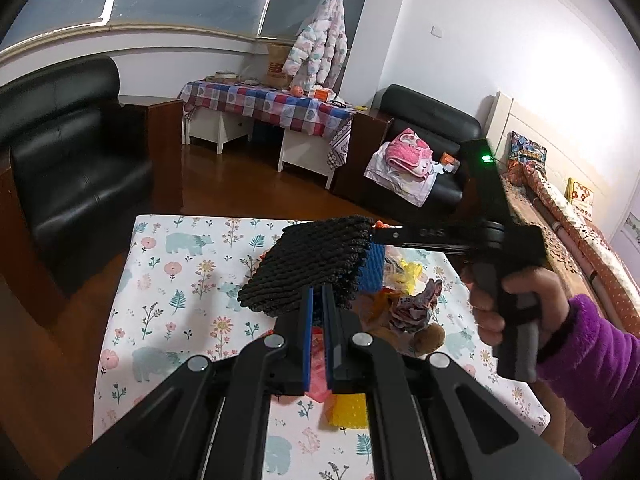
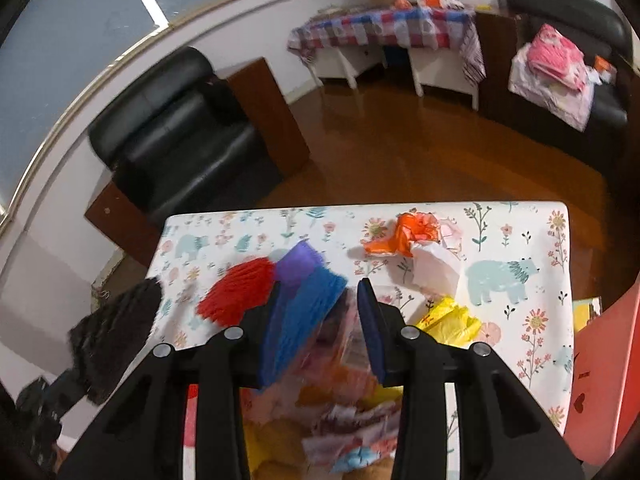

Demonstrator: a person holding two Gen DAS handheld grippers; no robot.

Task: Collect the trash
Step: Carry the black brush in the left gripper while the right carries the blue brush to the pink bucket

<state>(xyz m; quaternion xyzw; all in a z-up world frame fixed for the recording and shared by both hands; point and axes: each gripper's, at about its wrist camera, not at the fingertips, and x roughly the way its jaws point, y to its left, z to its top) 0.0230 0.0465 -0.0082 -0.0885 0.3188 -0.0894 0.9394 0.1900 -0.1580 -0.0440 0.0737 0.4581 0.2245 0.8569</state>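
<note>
Left gripper (image 1: 318, 300): blue pads nearly together, apparently pinching the lower edge of the black woven flap (image 1: 308, 264), which stands lifted and tilted above the table with the floral bear-print cloth (image 2: 240, 232). The flap looks like one panel of a multi-coloured woven bag, next to the blue woven panel (image 2: 304, 312). Right gripper (image 2: 320, 292): jaws partly apart, nothing clamped, pointing down over a blurred heap of crumpled wrappers that seems to lie in the bag; exact contents can't be made out. Still loose on the cloth, beyond the right fingers: a crumpled orange wrapper (image 2: 400, 236), a crumpled white tissue (image 2: 434, 268) touching it, and a scrunched yellow plastic bag (image 2: 452, 320) nearest the right jaw. Judgement: next pick is one of these. To do it well, keep the flap held up so the mouth stays clear, open wider before descending, take the yellow bag by its bulk, and avoid snagging the blue panel.
</note>
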